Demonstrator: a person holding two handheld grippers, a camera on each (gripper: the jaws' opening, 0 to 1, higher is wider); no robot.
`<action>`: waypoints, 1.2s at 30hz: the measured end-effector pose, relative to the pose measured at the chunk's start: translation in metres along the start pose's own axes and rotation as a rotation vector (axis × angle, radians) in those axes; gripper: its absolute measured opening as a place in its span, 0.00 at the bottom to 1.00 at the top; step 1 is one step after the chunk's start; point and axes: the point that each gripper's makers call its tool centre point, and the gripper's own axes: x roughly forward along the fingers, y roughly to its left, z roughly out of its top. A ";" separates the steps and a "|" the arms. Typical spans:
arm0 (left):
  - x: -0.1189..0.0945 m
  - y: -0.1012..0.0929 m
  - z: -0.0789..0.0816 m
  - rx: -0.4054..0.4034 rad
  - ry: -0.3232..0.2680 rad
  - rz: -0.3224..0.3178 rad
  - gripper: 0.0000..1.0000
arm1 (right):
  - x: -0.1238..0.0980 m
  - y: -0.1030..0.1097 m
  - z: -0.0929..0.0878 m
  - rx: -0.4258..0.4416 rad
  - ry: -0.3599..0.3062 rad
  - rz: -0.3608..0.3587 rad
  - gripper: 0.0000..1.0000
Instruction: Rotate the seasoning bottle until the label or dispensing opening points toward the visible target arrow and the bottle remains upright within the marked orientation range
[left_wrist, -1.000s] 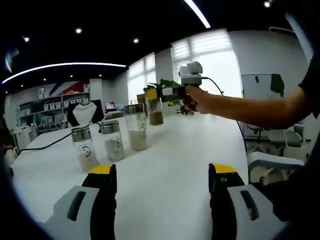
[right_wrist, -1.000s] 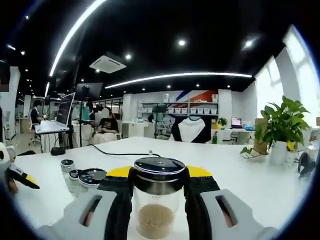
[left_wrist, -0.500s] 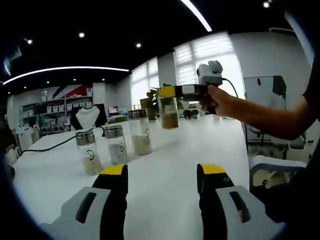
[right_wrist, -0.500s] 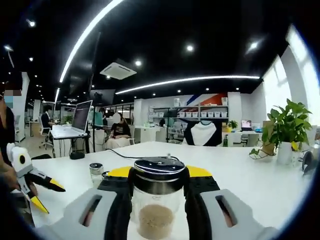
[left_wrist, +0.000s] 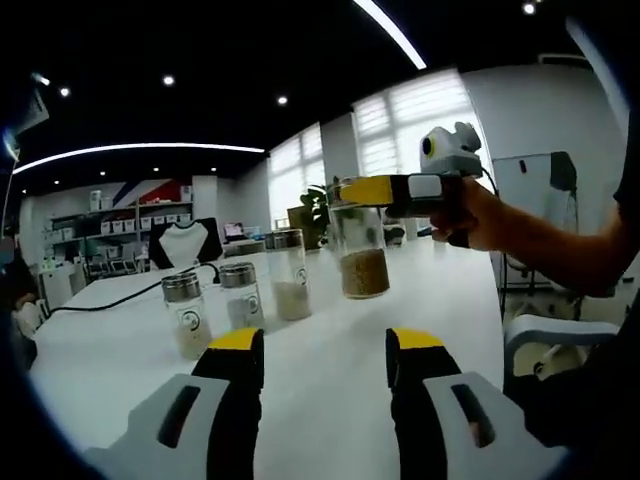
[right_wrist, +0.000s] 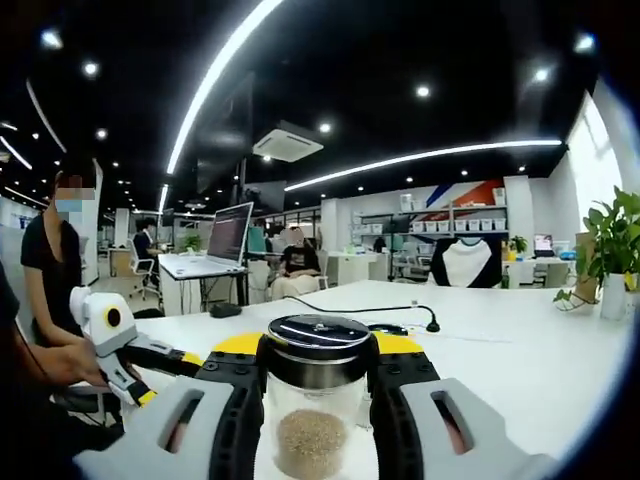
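Observation:
A glass seasoning bottle (left_wrist: 362, 250) with brown granules and a dark lid hangs upright a little above the white table (left_wrist: 330, 420). My right gripper (left_wrist: 356, 192), held by a hand, is shut on it just below the lid. In the right gripper view the same bottle (right_wrist: 312, 440) stands between the yellow-tipped jaws of the right gripper (right_wrist: 318, 350). My left gripper (left_wrist: 325, 345) is open over bare table with nothing between its jaws. It also appears at the left of the right gripper view as the left gripper (right_wrist: 165, 378), open.
Three more glass bottles stand in a row on the table: one (left_wrist: 187, 315) nearest, one (left_wrist: 240, 295) in the middle, one with white grains (left_wrist: 290, 278) behind. A black cable (right_wrist: 360, 310) crosses the far table. A person (right_wrist: 60, 270) stands at the left.
The right gripper has carried the bottle from the far side of the table nearer to the left gripper. The left jaws have narrowed slightly. Both cameras have swung.

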 end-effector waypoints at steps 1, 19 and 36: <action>0.000 -0.001 0.001 0.001 -0.002 -0.004 0.51 | 0.000 0.005 0.000 0.011 -0.003 0.016 0.37; 0.007 -0.032 -0.006 0.027 0.047 -0.143 0.63 | 0.006 0.080 -0.012 0.010 0.002 0.258 0.37; 0.005 -0.054 0.010 -0.047 -0.037 -0.236 0.42 | 0.000 0.105 -0.007 0.016 -0.036 0.387 0.37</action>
